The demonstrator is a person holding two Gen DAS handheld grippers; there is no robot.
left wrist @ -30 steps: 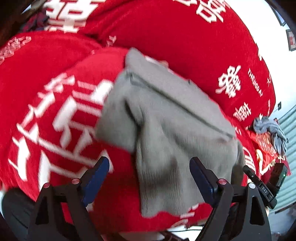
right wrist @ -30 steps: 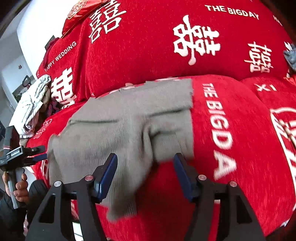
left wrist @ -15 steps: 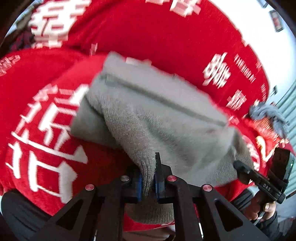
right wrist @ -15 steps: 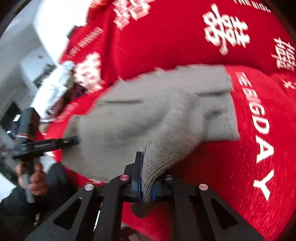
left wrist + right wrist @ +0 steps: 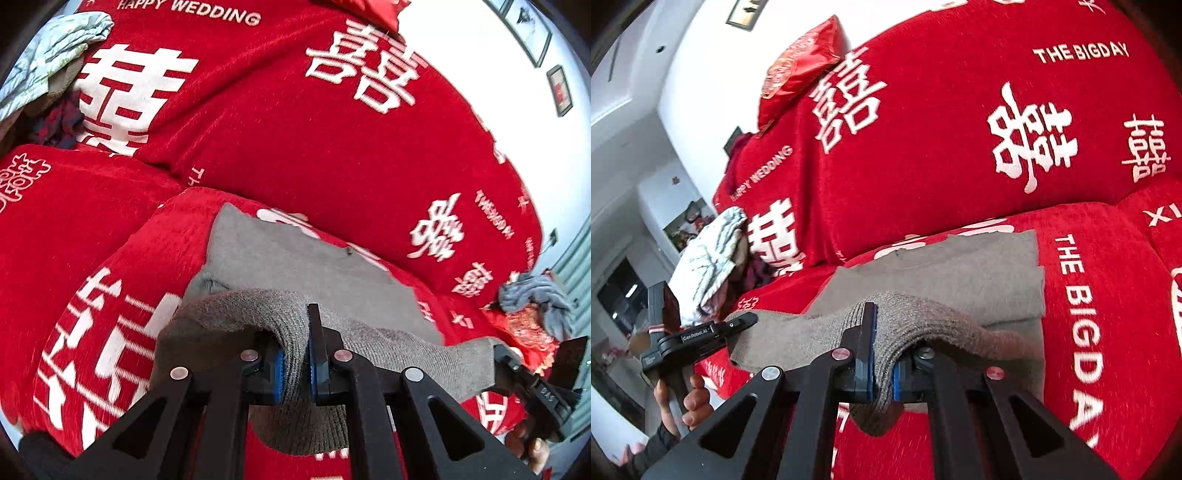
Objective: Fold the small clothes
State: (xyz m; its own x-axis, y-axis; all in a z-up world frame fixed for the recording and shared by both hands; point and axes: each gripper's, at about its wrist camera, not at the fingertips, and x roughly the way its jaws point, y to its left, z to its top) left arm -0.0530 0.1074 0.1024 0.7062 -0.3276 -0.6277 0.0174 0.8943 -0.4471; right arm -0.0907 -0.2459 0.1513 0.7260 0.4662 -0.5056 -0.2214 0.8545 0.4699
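Red sofa cover (image 5: pixel 280 155) with white lettering lies ahead of us. Our left gripper (image 5: pixel 295 363) pinches the grey knit garment (image 5: pixel 295 266) at its near edge; our right gripper (image 5: pixel 882 373) likewise, the rest spread just beyond.

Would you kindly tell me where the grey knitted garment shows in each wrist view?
Left wrist: grey knitted garment at lower centre, its near edge pinched in the left tool.
Right wrist: lower centre, pinched in the right tool.
Shared landmark: the red sofa cover.
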